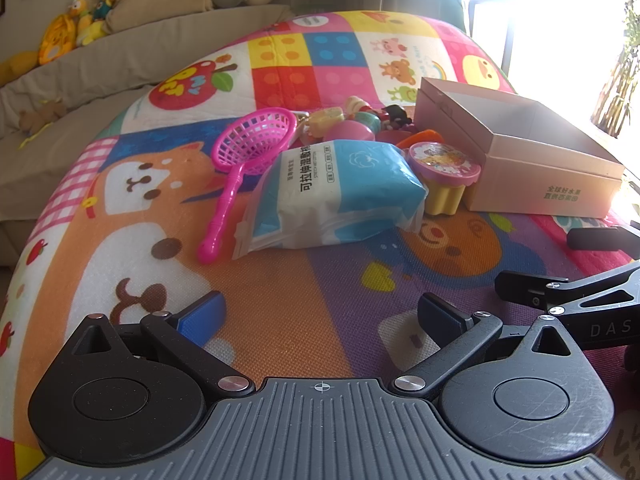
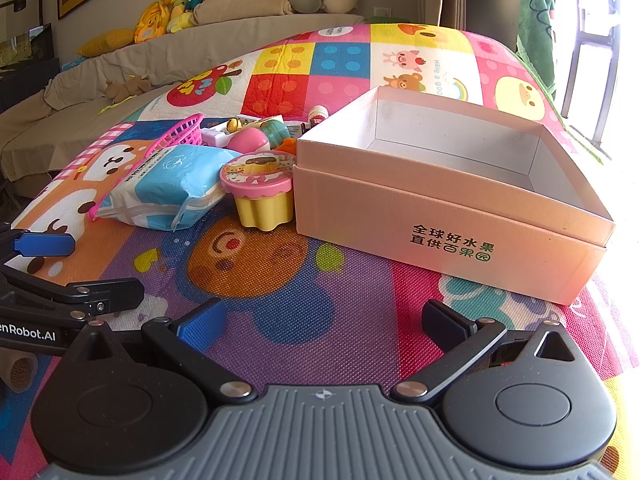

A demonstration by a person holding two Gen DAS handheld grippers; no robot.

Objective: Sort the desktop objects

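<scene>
Both grippers hang over the mat (image 1: 280, 280), jaws wide apart and empty. Ahead of the left gripper (image 1: 320, 316) lie the wipes pack (image 1: 336, 196) and pink net (image 1: 248, 152). The open box (image 2: 452, 216) sits just ahead-right of the right gripper (image 2: 322, 322), the cup toy (image 2: 262, 192) touching its left wall.

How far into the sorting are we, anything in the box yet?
Nothing looks done: the pink box shows only bare inside walls. Nothing is in hand; the left tool and right tool are both open over the mat. Still left: the wipes pack, pink net scoop, yellow cup toy and the small toys behind.
</scene>
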